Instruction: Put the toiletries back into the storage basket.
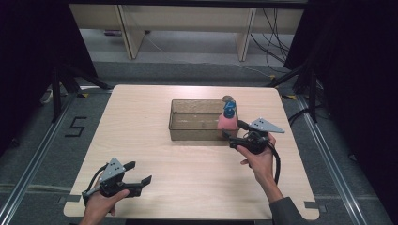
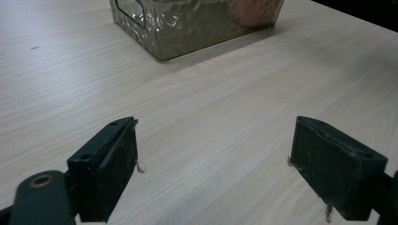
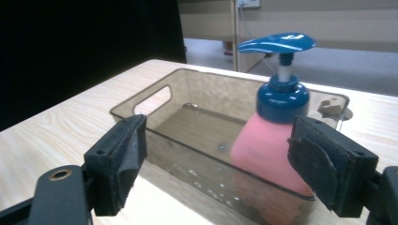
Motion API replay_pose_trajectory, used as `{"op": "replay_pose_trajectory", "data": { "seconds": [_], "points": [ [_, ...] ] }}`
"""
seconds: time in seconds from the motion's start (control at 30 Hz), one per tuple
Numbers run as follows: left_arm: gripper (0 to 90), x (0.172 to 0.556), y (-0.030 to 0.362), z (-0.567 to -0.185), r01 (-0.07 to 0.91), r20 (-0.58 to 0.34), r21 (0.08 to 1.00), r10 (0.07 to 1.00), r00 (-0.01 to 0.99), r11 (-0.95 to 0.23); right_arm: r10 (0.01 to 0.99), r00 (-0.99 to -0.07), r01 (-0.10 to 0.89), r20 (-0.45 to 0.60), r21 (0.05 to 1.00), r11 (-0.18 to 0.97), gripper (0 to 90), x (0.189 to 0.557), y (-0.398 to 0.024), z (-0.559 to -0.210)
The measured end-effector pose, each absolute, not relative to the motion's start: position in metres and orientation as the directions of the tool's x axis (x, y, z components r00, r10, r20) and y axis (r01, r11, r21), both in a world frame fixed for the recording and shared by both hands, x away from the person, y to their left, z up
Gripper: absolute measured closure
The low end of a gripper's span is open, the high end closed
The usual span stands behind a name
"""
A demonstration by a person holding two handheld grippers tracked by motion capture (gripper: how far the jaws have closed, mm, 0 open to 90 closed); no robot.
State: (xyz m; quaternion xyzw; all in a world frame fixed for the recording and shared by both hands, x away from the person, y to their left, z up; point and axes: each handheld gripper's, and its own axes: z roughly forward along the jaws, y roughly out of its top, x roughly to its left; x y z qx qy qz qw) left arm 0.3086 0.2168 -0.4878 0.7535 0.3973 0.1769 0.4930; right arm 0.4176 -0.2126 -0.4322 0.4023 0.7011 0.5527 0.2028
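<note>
Pink soap bottle with blue pump point(image 3: 272, 140) stands upright inside the clear plastic bin point(image 3: 187, 136), just beyond the right gripper point(image 3: 216, 164), whose jaws gape wide and empty.

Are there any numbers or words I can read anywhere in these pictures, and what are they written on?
"5": black tape strips on the grey floor, left of the light wooden table.
Pale marks on the blue pump head of the pink soap bottle in the clear plastic bin: too blurred to read.
Faint print on the pink bottle's front: too blurred to read.
Nothing else is written.
</note>
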Motion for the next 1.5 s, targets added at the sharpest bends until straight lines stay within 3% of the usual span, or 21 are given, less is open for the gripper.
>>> {"op": "replay_pose_trajectory", "data": {
  "seconds": [0.17,0.3,0.67,1.5],
  "points": [
    [14.7,0.309,0.214,-0.488,0.427,-0.127,0.883,0.775,0.619,-0.196,0.773,-0.623,0.301,0.12,0.949,0.095,20.9,0.415,-0.21,-0.433],
    [14.7,0.31,0.215,-0.488,0.429,-0.133,0.884,0.778,0.614,-0.187,0.764,-0.627,0.34,0.153,0.936,0.091,20.8,0.411,-0.206,-0.436],
    [14.7,0.309,0.215,-0.488,0.421,-0.123,0.886,0.774,0.621,-0.196,0.75,-0.649,0.31,0.127,0.945,0.108,20.7,0.409,-0.202,-0.438],
    [14.7,0.307,0.218,-0.488,0.42,-0.113,0.884,0.776,0.621,-0.207,0.762,-0.631,0.33,0.144,0.939,0.096,20.7,0.387,-0.214,-0.44]
  ]
}}
